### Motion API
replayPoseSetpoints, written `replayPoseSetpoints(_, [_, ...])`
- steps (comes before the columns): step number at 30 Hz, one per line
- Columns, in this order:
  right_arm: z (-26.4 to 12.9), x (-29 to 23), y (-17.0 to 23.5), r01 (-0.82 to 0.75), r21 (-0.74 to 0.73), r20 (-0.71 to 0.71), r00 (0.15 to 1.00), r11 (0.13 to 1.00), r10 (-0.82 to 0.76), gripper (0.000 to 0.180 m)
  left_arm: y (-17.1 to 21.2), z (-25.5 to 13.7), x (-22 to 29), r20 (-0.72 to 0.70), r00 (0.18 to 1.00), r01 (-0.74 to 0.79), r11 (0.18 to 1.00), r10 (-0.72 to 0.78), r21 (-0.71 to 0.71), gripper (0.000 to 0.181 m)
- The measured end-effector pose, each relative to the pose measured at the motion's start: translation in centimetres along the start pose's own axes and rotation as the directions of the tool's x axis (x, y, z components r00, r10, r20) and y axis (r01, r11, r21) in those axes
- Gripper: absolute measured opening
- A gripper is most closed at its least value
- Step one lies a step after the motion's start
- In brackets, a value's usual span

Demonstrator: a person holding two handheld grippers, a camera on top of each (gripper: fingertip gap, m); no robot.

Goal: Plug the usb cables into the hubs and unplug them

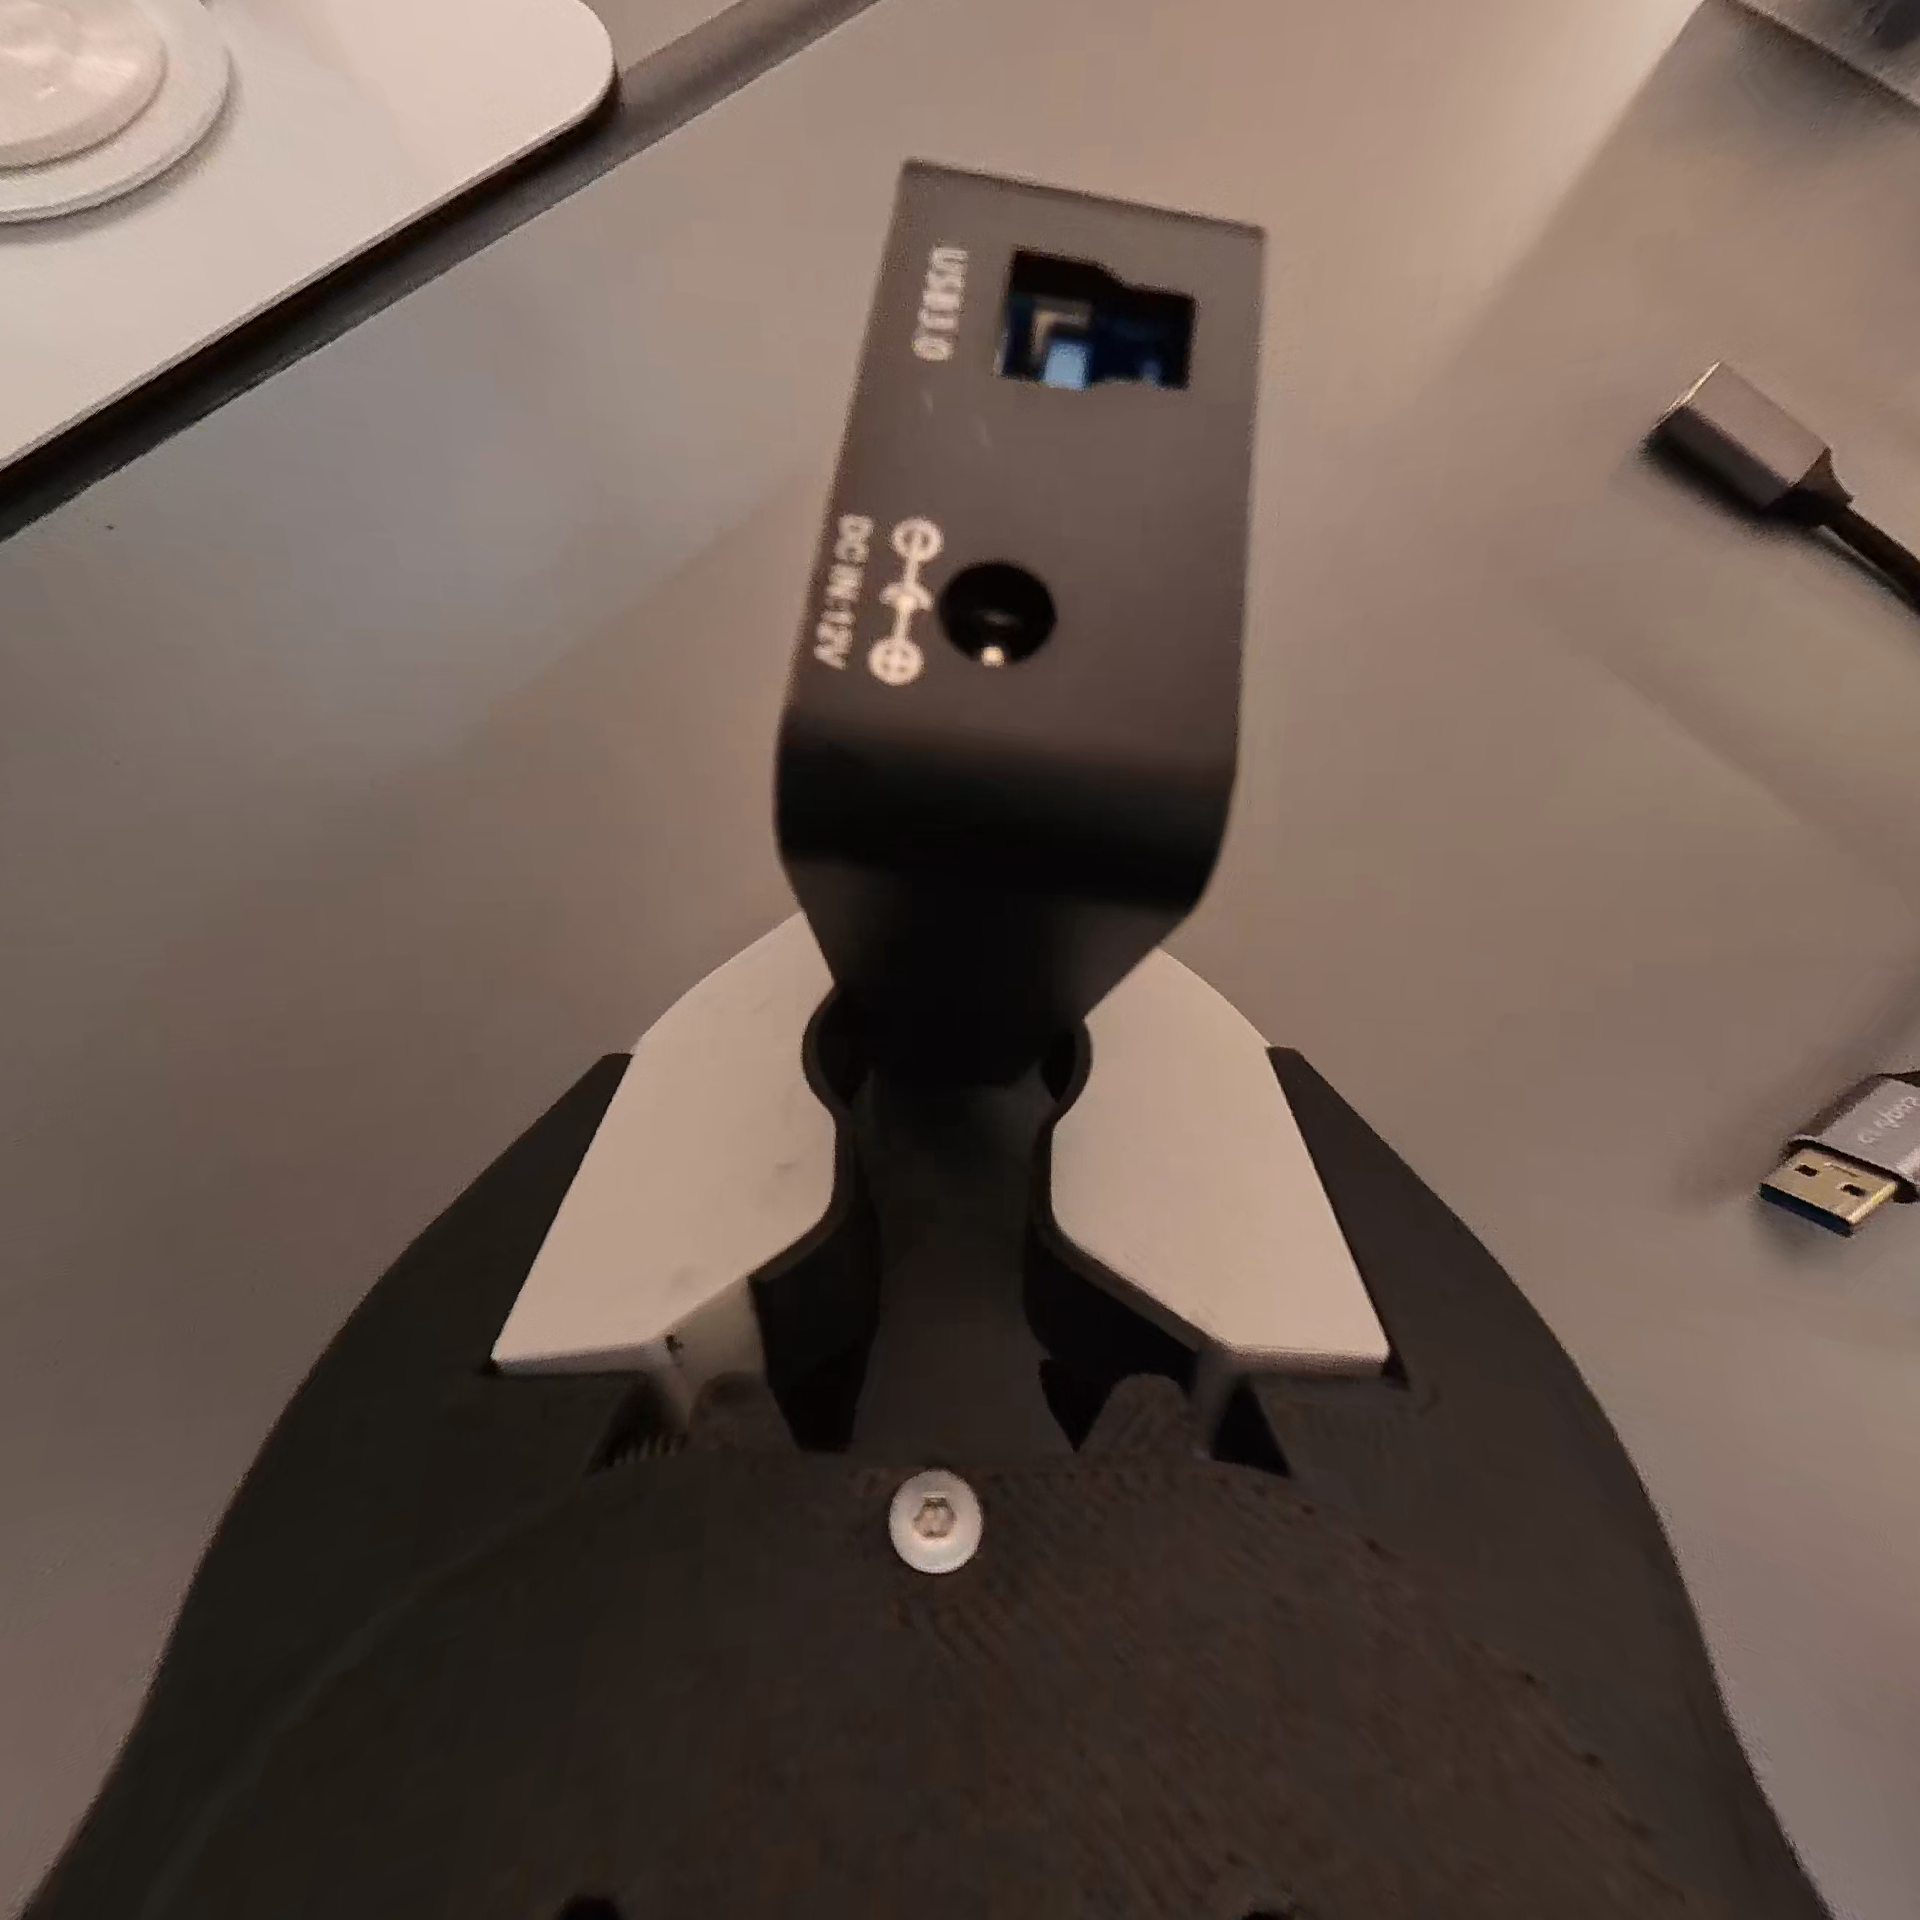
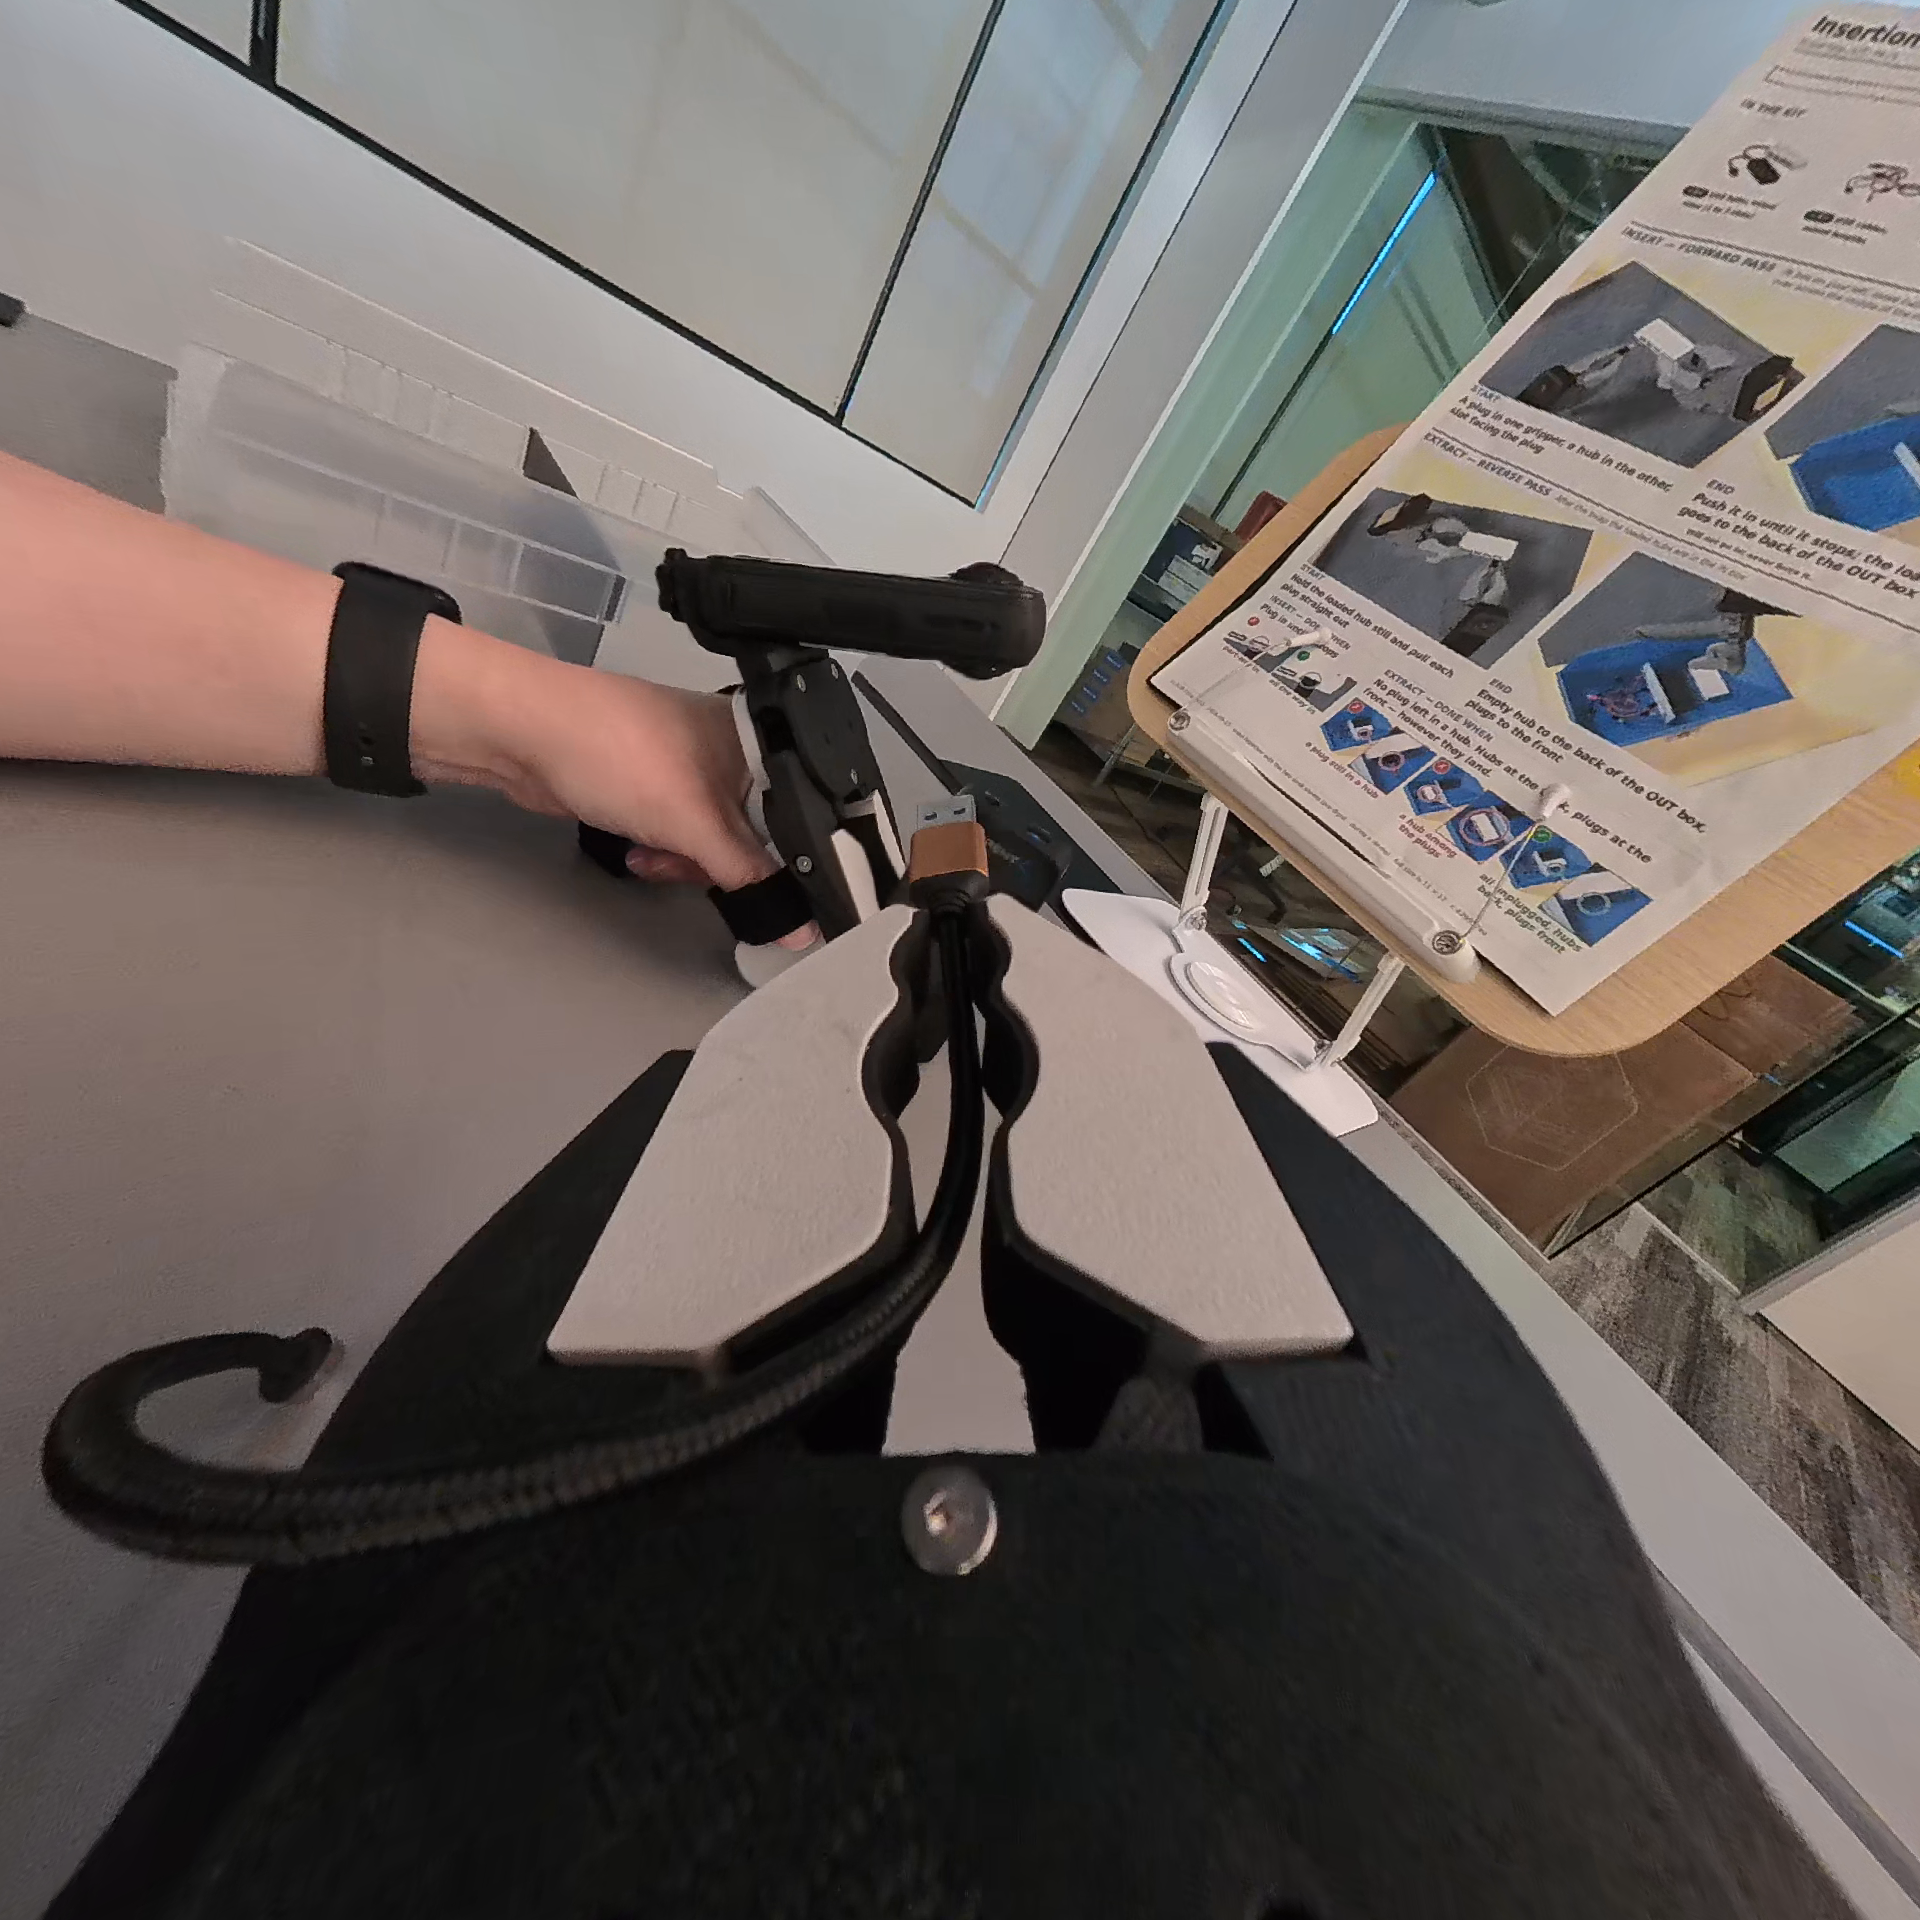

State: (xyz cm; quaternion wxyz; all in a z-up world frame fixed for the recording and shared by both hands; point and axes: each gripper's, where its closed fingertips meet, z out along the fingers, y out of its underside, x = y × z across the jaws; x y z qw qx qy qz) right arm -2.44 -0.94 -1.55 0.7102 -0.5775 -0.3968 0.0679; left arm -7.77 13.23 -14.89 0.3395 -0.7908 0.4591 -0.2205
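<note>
Nearest the right wrist camera, the right gripper (image 2: 951,961) is pinched on a black braided cable (image 2: 436,1496) just behind its copper-sleeved USB plug (image 2: 943,847), so the metal tongue sticks out past the fingertips and tilts up and away. The slack loops off to the near left over the grey table (image 2: 260,1091).

Farther off in that view, a person's hand (image 2: 634,779) drives the left gripper (image 1: 945,997), which is pressed together on the lower end of a black hub (image 1: 1029,540). In the left wrist view the hub stands up from the jaws, its end face turned to the camera with a blue-lined square port at the far end and a round power socket nearer. Two loose grey plugs (image 1: 1849,1174) lie on the table at the right.

The step in hand looks like lining the plug up with a hub port. The end face shows no slot for this flat plug, so the fitting ports are probably on a side not seen here; turning the hub to face the plug should come first. Then square the tongue to the slot, keep both grips firm, and push straight along the plug's axis. Because the hold is on the cable rather than the sleeve, the plug may swivel under load, so a slow, well-aligned push matters.
</note>
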Motion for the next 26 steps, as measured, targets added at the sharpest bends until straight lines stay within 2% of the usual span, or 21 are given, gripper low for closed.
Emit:
replayPoseSetpoints(6, [0.1,0.6,0.8,-0.053,-0.026,-0.019,0.998,0.998,0.053,0.007,-2.5,-1.6,1.5,-0.154,0.985,0.099,0.987,-0.079,0.126,0.028])
replayPoseSetpoints(9, [0.0,2.0,1.2,-0.176,-0.027,-0.069,0.982,0.984,0.174,0.007,-4.9,-3.4,3.0,-0.265,0.956,0.176,0.966,-0.123,0.188,0.028])
replayPoseSetpoints(12, [-0.4,3.1,0.3,-0.354,0.041,-0.057,0.933,0.934,0.356,0.007,-7.5,-5.6,4.3,-0.298,0.947,0.19,0.955,-0.118,0.228,0.028])
replayPoseSetpoints(15, [-0.8,3.6,-2.4,-0.515,0.13,0.062,0.857,0.847,0.512,0.007,-10.1,-7.9,5.9,-0.334,0.937,0.188,0.954,-0.104,0.232,0.028])
replayPoseSetpoints(19, [-0.9,3.9,-7.3,-0.577,0.161,0.279,0.805,0.801,0.524,0.007,-13.5,-10.6,6.9,-0.319,0.946,0.151,0.944,-0.053,0.293,0.028])
replayPoseSetpoints(21, [-1.1,2.7,-10.0,-0.632,0.078,0.499,0.695,0.771,0.518,0.007,-14.3,-11.7,7.3,-0.314,0.949,0.116,0.95,-0.02,0.29,0.028])
replayPoseSetpoints(23, [-2.1,1.8,-12.7,-0.687,-0.02,0.694,0.514,0.726,0.505,0.007,-14.5,-12.9,7.9,-0.32,0.947,0.068,0.951,0.033,0.301,0.028])
replayPoseSetpoints(25, [-3.0,1.9,-15.1,-0.735,-0.083,0.797,0.357,0.673,0.488,0.007,-14.4,-14.1,8.8,-0.362,0.929,0.037,0.954,0.078,0.299,0.028])
replayPoseSetpoints(26, [-3.9,1.8,-16.4,-0.756,-0.119,0.857,0.249,0.644,0.451,0.007,-14.3,-14.7,9.3,-0.389,0.915,0.016,0.955,0.105,0.297,0.028])
